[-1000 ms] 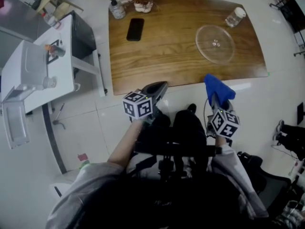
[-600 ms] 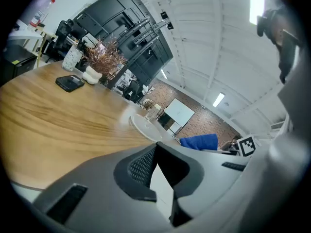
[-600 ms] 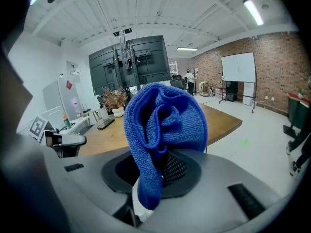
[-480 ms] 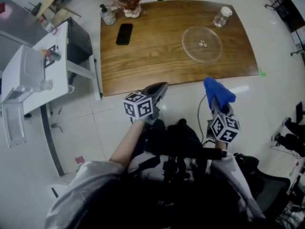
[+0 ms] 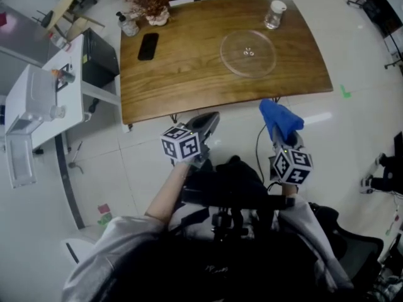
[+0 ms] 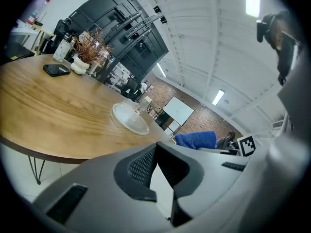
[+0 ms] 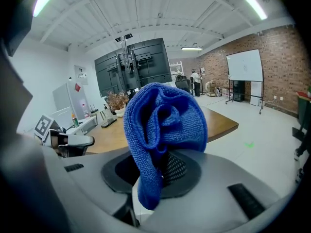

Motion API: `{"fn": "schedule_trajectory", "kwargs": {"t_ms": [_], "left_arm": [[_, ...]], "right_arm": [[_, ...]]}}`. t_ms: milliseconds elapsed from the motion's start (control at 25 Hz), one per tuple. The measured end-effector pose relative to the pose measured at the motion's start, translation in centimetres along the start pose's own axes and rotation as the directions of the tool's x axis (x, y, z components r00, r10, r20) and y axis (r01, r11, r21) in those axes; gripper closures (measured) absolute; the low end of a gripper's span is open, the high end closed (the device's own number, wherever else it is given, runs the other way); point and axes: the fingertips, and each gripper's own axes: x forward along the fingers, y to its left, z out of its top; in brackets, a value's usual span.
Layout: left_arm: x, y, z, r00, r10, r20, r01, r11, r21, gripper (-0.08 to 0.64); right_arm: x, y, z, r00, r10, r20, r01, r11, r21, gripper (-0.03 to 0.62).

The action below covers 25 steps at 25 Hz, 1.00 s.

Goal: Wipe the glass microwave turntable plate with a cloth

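The glass turntable plate lay flat on the wooden bench, well ahead of both hand-held grippers and a little nearer the right one's line than the left's. Neither was touching it. By its look it would be stiff, smooth and breakable. It would likely slide or turn on the wood under a wiping stroke, so its rim seemed the place to steady it while the cloth worked the face.

The blue cloth was clamped in the right hand-held gripper, bunched above the jaws with a tail hanging below. It looked soft and limp, likely to fold to the glass, and would probably need pressing flat to cover much of it.

The left hand-held gripper was clenched on nothing, short of the bench's near edge.

Beyond the plate from the grippers stood a small glass jar, close to the rim. Far off to the left side of the bench lay a dark phone, a pump bottle and a pot of dried plants.

No brand or label could be read. The bottle's print was too small, and only the square markers on the grippers' cubes showed clearly.
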Motion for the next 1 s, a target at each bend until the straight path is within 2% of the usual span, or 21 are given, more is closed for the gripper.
{"fn": "schedule_trajectory", "kwargs": {"t_ms": [560, 1000], "left_arm": [[-1.0, -1.0, -0.5, 0.989, 0.132, 0.061, -0.131, 0.991, -0.023, 0.564], [-0.3, -1.2, -1.1, 0.982, 0.174, 0.068, -0.173, 0.985, -0.029, 0.565]], "right_arm": [[2.2, -0.4, 1.0, 0.988, 0.153, -0.015, -0.153, 0.987, -0.039, 0.505], [3.6, -1.2, 1.6, 0.979, 0.203, -0.007, -0.203, 0.978, -0.049, 0.505]]}}
